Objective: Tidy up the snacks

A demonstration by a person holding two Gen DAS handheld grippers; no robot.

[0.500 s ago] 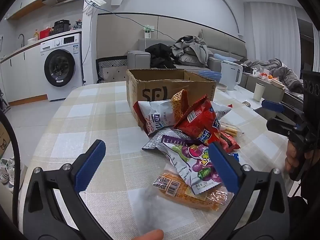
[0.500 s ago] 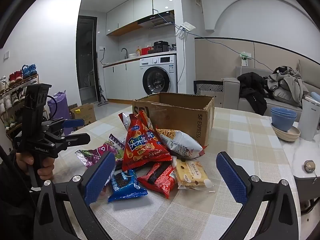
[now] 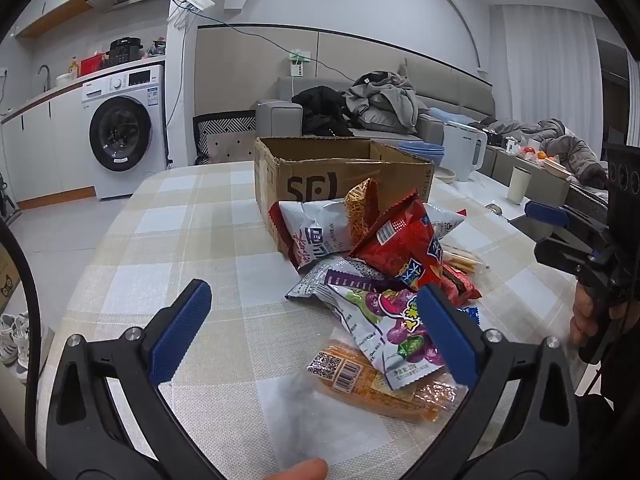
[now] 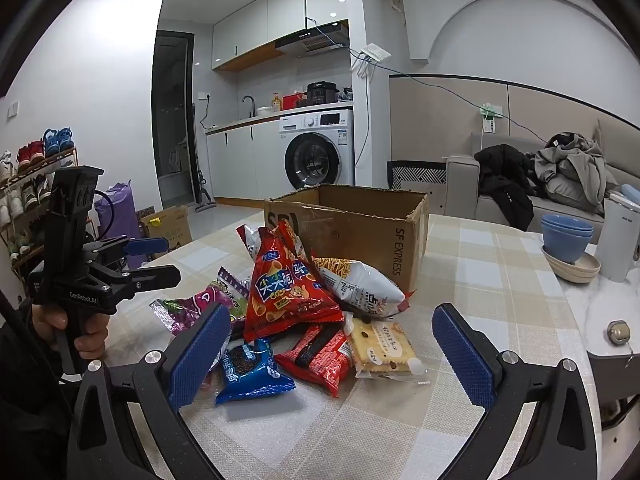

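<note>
both grippers gape empty over the snack pile (image 4: 312,312) heaped against the cardboard box (image 4: 360,216), the left gripper (image 3: 316,332) nearest the orange wafer pack (image 3: 384,384), lying crosswise just beyond its right finger, the right gripper (image 4: 332,356) nearest the red bar (image 4: 320,356).

1. We see the left gripper (image 3: 312,328) as a black frame of triangular cut-outs, silver screws at its finger joints.
2. Its fingers (image 3: 180,332) carry blue textured pads.
3. The right gripper (image 4: 330,350) is built alike.
4. At nine o'clock in the right wrist view, white "GenRobot.AI" lettering marks the black body.
</note>
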